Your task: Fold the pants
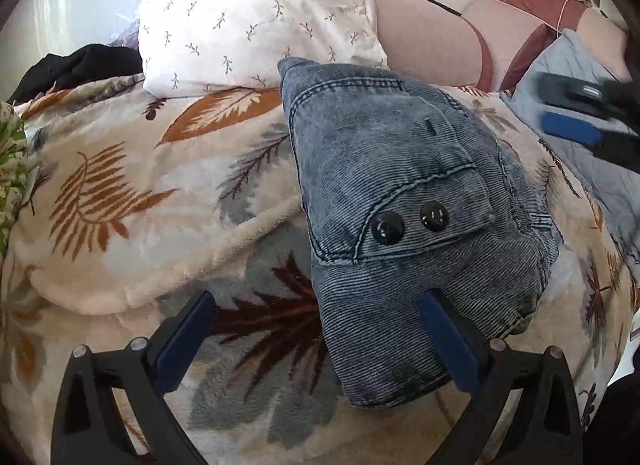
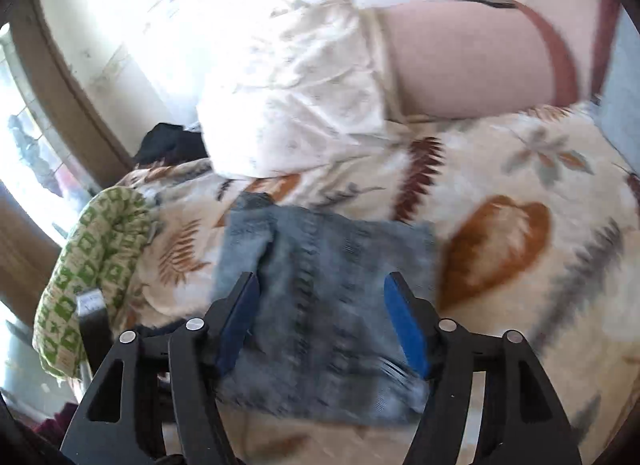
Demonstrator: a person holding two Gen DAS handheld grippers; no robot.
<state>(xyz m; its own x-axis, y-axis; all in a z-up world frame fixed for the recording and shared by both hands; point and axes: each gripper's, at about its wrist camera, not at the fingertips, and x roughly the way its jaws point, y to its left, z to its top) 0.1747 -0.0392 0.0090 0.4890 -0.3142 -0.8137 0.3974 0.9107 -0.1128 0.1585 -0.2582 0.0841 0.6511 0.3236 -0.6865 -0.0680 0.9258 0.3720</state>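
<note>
The blue denim pants (image 1: pixel 404 201) lie folded in a compact bundle on the leaf-print blanket (image 1: pixel 132 193), pocket flap with two black buttons facing up. My left gripper (image 1: pixel 320 313) is open; its right finger rests over the bundle's near edge, its left finger is over the blanket. The right gripper (image 1: pixel 580 121) shows blurred at the far right of the left wrist view. In the right wrist view the pants (image 2: pixel 332 285) lie blurred between and beyond my open right gripper (image 2: pixel 320 297), which holds nothing.
A white leaf-print pillow (image 1: pixel 256 17) and a pink cushion (image 1: pixel 432 41) lie behind the pants. Black clothing (image 1: pixel 80 65) is at the back left. A green patterned cloth (image 2: pixel 92 265) hangs at the bed's left edge. A grey-blue cloth (image 1: pixel 572 77) lies at right.
</note>
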